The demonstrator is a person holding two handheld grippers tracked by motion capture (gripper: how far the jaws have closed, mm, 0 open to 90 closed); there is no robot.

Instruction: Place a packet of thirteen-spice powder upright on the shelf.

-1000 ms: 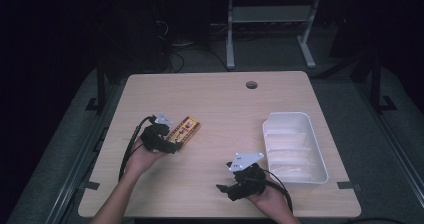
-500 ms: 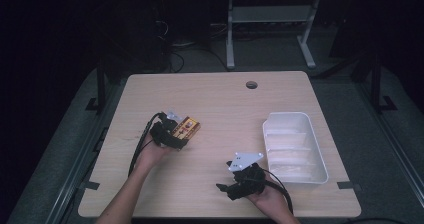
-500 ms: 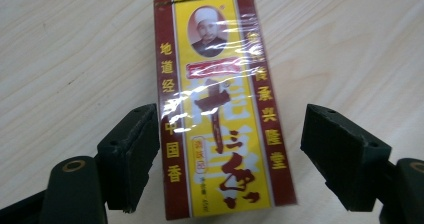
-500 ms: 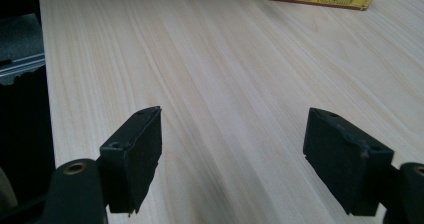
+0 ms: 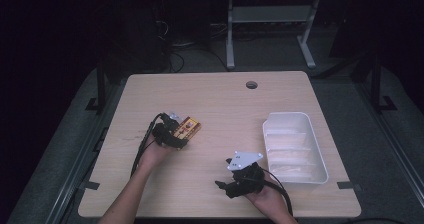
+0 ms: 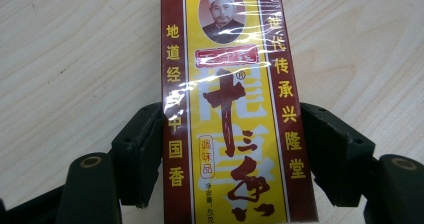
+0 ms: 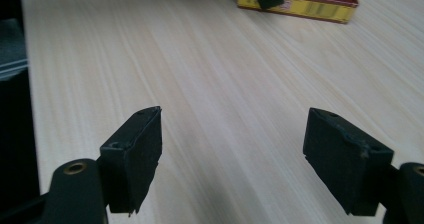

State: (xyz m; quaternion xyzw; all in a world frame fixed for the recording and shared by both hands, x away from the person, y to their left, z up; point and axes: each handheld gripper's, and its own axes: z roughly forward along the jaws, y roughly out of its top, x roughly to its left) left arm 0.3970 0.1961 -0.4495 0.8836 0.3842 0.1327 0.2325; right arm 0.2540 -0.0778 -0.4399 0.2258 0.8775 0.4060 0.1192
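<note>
Lying flat on the tabletop (image 5: 220, 99) is one red-and-yellow seasoning box (image 5: 188, 129) — the left tool (image 6: 230, 134) has its jaws closed against the box's two long sides, the right tool (image 7: 245, 149) gapes wide with nothing in it — and one white divided tray (image 5: 320, 159) sits at the right.

Glossy film-wrapped cardboard spice box (image 6: 232, 109), matt pale wood-grain table (image 5: 220, 99), smooth white plastic tray (image 5: 320, 164), matt black tongs.

Left gripper (image 5: 172, 134) jaws clamped; right gripper (image 5: 235, 181) jaws spread wide.
</note>
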